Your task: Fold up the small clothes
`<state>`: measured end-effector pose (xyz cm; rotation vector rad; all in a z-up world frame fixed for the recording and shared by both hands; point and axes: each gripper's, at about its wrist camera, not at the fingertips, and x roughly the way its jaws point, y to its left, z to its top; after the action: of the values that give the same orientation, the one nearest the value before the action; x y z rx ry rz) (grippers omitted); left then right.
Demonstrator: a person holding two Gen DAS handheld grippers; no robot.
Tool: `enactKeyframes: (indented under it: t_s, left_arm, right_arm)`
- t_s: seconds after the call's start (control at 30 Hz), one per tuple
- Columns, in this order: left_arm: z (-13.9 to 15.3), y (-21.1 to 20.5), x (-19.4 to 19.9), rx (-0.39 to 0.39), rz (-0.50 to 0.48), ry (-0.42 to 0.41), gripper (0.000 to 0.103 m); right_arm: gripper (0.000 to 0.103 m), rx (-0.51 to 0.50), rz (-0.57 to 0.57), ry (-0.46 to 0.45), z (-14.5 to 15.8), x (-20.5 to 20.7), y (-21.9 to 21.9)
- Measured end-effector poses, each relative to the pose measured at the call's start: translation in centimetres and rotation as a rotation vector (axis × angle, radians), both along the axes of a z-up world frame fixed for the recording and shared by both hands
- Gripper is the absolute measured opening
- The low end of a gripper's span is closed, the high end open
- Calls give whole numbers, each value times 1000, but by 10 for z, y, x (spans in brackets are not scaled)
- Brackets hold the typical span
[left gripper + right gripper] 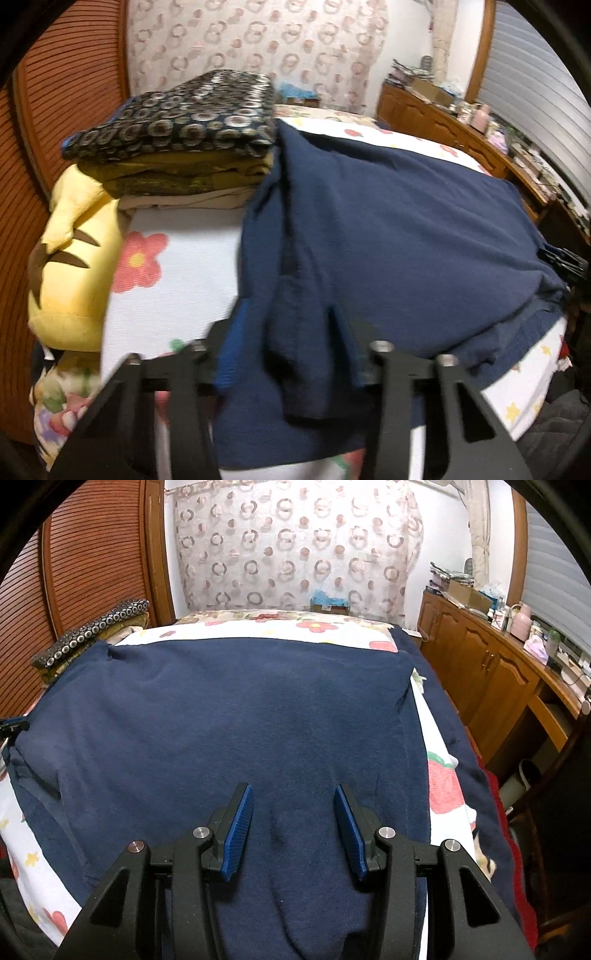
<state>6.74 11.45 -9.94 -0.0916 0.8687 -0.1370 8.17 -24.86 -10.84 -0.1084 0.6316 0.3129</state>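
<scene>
A navy blue garment (229, 709) lies spread on the flowered bed sheet (266, 631). It also shows in the left wrist view (399, 236). My left gripper (291, 343) is draped by a bunched edge of the navy garment, which hangs between and over its fingers and hides the pads. My right gripper (293, 830) is open, its blue pads (236, 830) spread apart just above the garment's near edge, holding nothing. Its tip shows at the garment's right edge in the left wrist view (561, 262).
A stack of folded clothes (184, 147) with a dark ring-patterned piece on top sits at the bed's left side, beside a yellow plush toy (74, 258). A wooden slatted door (85, 565) is left, a cluttered wooden cabinet (491, 657) right, a curtain (295, 546) behind.
</scene>
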Motion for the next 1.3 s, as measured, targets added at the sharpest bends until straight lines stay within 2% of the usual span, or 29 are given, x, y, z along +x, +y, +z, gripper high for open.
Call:
enactKeyframes:
  t_s: [0.03,0.07,0.13,0.3,0.43,0.5,0.73,0.97,1.1,1.23,1.3]
  left_arm:
    - [1,-1,0,-18,-14,5,19]
    - [3,-4,1,-30,-24,3,14]
    - [10,-11,-1,-28,-45,-25,12]
    - [45,-37,-4,-75,-88,-136,12]
    - [72,-62,1,-104,-138,-211,12]
    - [84,-73,8,-147,-184,-236,12]
    - [114,-122,30,-168,-286,-279,12]
    - [128,-169,45,-151,-380,-296,12]
    - [138,-197,52,-147,-428,-300,12]
    - [149,-222,53,-144,-488,-306,12]
    - [155,-237,53,-162,-528,-303,12]
  right_arm:
    - [48,3,3,2,0,1,-2]
    - [48,6,6,3,1,2,-3]
    - [51,9,13,6,1,3,-4]
    - [59,15,44,21,2,3,-3]
    - [60,30,54,34,2,5,-5]
    - [60,44,53,40,3,6,-6]
    - [60,113,45,51,2,5,-17]
    - [60,117,31,46,4,-3,-30]
    - [60,102,-2,10,13,-12,-35]
    - [60,129,-14,-19,21,-22,-47]
    - [60,130,-27,-36,23,-27,-53]
